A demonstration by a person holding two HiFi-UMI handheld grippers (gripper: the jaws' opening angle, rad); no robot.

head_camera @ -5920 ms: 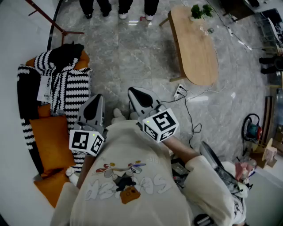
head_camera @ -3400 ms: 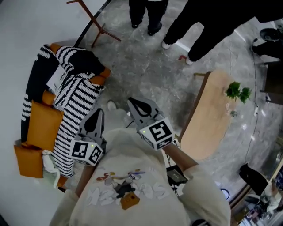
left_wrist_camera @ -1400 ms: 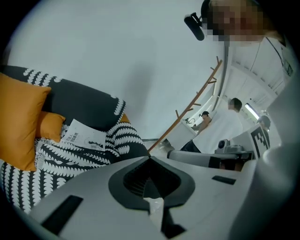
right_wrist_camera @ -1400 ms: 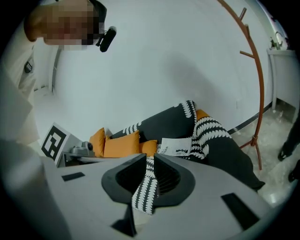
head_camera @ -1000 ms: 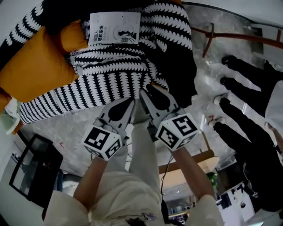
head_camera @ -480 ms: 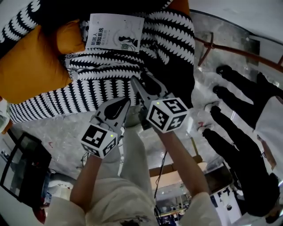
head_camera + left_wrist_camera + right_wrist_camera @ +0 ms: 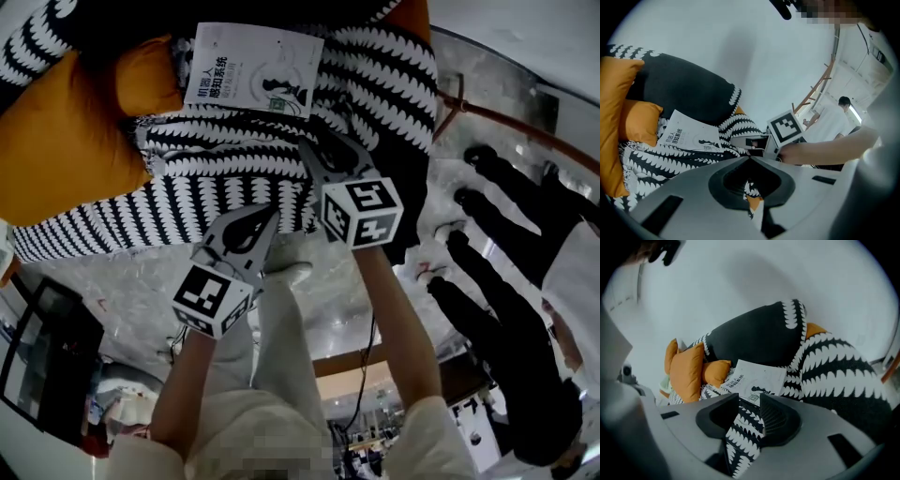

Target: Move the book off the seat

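Between the tips of the right claw [image 7: 749,399] there is a small gap, and only the striped cover [image 7: 743,434] shows through it, so this claw holds nothing. Its tips are now out over the seat [image 7: 112,230], close under the near edge of the book [image 7: 253,70] but not touching it. Half a second ago this claw was farther back, beside the left claw [image 7: 270,214] at the front of the seat, so it has reached forward. The left claw has stayed back by the front edge; its tips are pressed together with nothing in them. I think the reach means the right claw is going for the book. The book lies flat on the striped cover at the back of the seat, just beside the small orange cushion [image 7: 145,80], so it is not off the seat. I count one book, two claws and two cushions: the small one and a big orange cushion [image 7: 66,141] next to it. Dark legs [image 7: 506,309] of people stand on the floor [image 7: 323,305] to the right; I cannot count the people.
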